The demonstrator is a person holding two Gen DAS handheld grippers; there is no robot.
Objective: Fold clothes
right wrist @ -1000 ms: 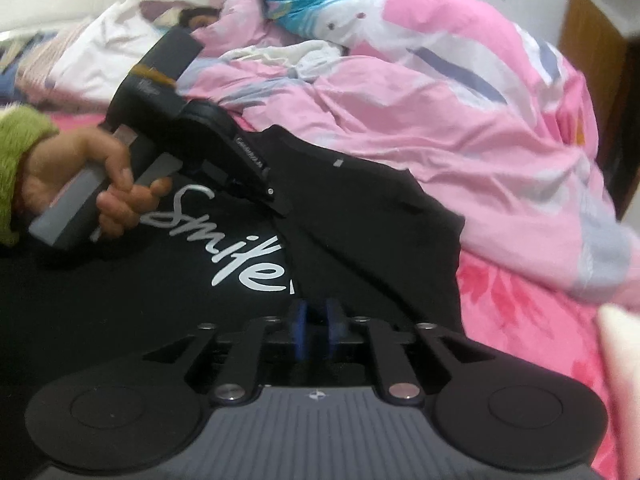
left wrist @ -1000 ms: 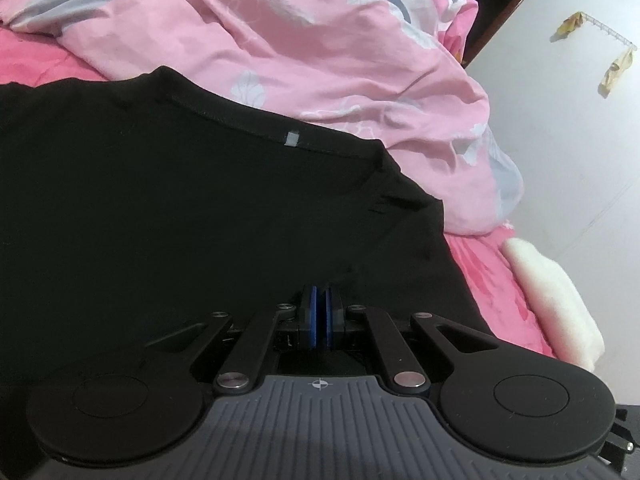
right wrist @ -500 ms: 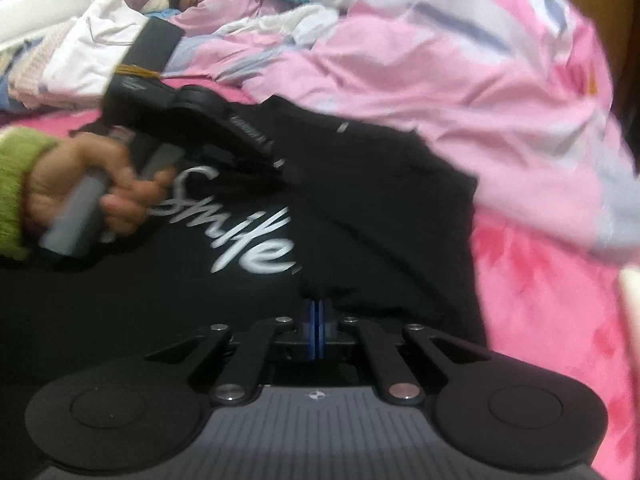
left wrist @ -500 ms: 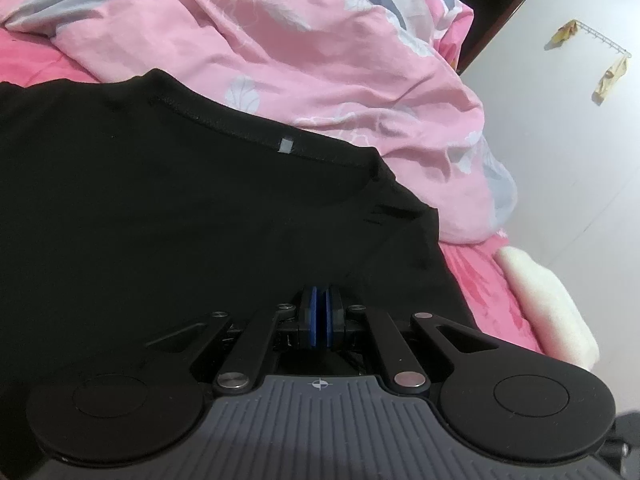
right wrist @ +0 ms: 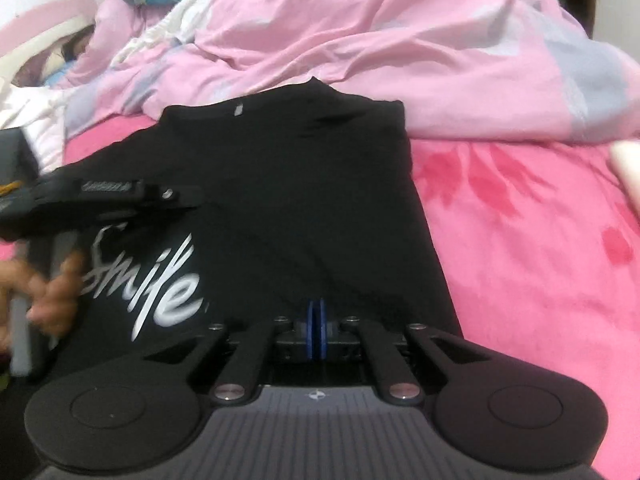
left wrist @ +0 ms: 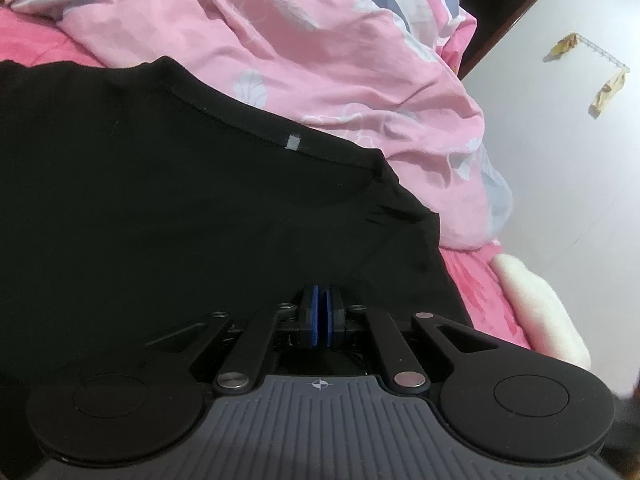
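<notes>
both hand-held grippers, left (left wrist: 320,304) and right (right wrist: 315,316), pinch the black t-shirt (right wrist: 304,200) spread ahead.

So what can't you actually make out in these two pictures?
- Whether cloth of the black T-shirt is pinched: in both wrist views each hand-held gripper's blue pads meet against black fabric, hiding any fold.
- Left hand: right wrist view, motion-blurred and cut by the left edge.
- Shirt's lower hem: covered by the gripper bodies in both views.
- Yellowish items on the wall rack: left wrist view, too small to identify.
</notes>
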